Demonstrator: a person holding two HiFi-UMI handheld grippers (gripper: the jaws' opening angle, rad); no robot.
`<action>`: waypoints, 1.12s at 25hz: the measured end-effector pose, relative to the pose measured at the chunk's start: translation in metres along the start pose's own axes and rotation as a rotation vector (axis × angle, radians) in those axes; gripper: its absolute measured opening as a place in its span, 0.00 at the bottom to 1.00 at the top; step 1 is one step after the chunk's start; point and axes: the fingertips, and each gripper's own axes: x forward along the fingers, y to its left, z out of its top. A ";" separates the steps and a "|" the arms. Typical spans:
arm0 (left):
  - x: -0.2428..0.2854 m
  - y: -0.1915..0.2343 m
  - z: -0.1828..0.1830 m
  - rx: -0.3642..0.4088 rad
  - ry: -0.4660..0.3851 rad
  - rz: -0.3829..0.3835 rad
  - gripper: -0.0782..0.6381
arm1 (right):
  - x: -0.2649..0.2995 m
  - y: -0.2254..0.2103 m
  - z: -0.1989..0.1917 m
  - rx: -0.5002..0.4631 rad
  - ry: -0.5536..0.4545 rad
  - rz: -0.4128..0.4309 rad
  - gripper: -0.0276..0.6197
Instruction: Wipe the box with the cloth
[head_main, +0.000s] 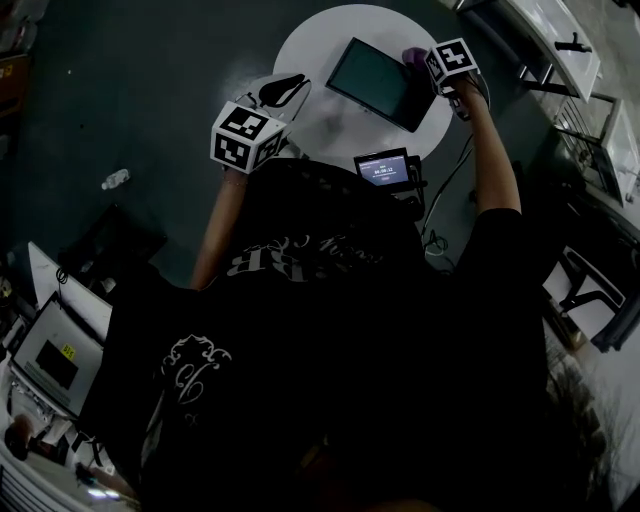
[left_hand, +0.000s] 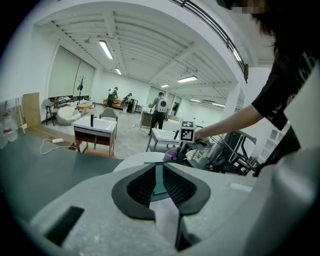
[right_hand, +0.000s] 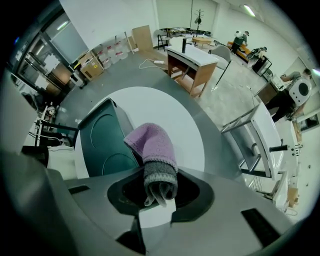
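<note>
A flat dark green box (head_main: 372, 80) lies on the round white table (head_main: 320, 125). My right gripper (head_main: 428, 65) is at the box's right edge, shut on a purple and grey cloth (head_main: 413, 54). In the right gripper view the cloth (right_hand: 152, 147) sticks out of the gripper (right_hand: 159, 187), with the box (right_hand: 102, 137) just to its left. My left gripper (head_main: 290, 90) hovers over the table left of the box, a little apart from it. Its jaws (left_hand: 158, 182) stand open by a narrow gap, through which a strip of the box (left_hand: 158, 179) shows.
A small device with a lit screen (head_main: 383, 168) sits at the table's near edge, with cables hanging below it. A laptop (head_main: 55, 355) is at the lower left, a bottle (head_main: 115, 180) lies on the floor, and metal racks (head_main: 560, 50) stand to the right.
</note>
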 end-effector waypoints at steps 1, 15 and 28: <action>-0.004 0.005 -0.001 -0.007 -0.003 0.007 0.16 | 0.001 0.004 0.006 -0.011 0.005 -0.001 0.20; -0.061 0.081 -0.014 -0.086 -0.044 0.096 0.16 | 0.008 0.072 0.106 -0.139 0.028 0.002 0.20; -0.107 0.140 -0.030 -0.153 -0.082 0.172 0.16 | 0.008 0.123 0.171 -0.238 0.045 -0.017 0.20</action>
